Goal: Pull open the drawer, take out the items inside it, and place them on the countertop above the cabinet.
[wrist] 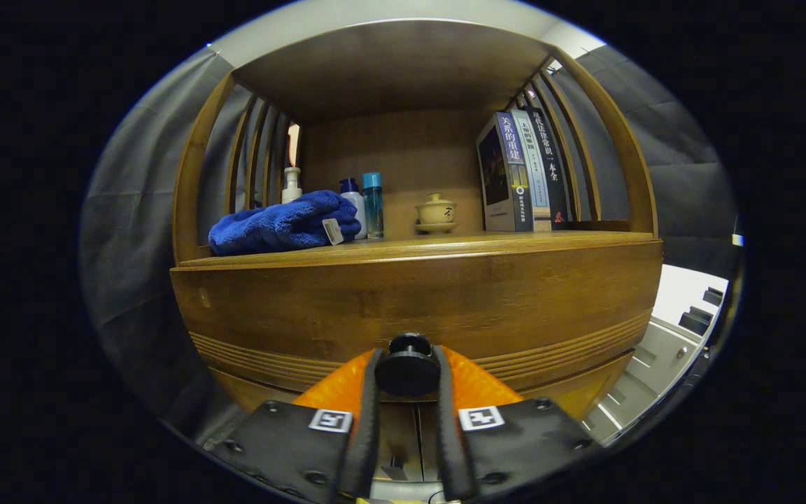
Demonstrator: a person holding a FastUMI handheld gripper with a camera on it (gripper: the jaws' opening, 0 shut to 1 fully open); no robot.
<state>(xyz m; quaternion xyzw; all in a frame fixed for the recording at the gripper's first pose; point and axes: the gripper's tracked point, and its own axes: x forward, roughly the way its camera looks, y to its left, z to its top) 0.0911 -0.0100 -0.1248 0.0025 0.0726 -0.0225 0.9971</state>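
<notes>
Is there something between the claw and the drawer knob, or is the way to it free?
Nothing visible stands in the way. The black drawer knob already sits between the two fingers of the claw, which flank it closely on both sides. Whether both press on it cannot be told. The drawer front looks closed.

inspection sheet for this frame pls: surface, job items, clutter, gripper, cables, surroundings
Surface: wooden countertop above the drawer front, already partly occupied.
Job's things: drawer front looks closed; black round knob sits between the fingers. Drawer contents hidden.
Clutter: blue towel, pump bottle, white bottle with blue cap, teal bottle, lidded tea cup on saucer, upright books at the far end of the shelf.
Grippers: gripper has both fingers against the knob's sides; appears shut on it.
Cables: nothing seen.
Surroundings: grey cloth wall beside the cabinet; slatted wooden side posts; pale floor beyond the cabinet's corner.
</notes>
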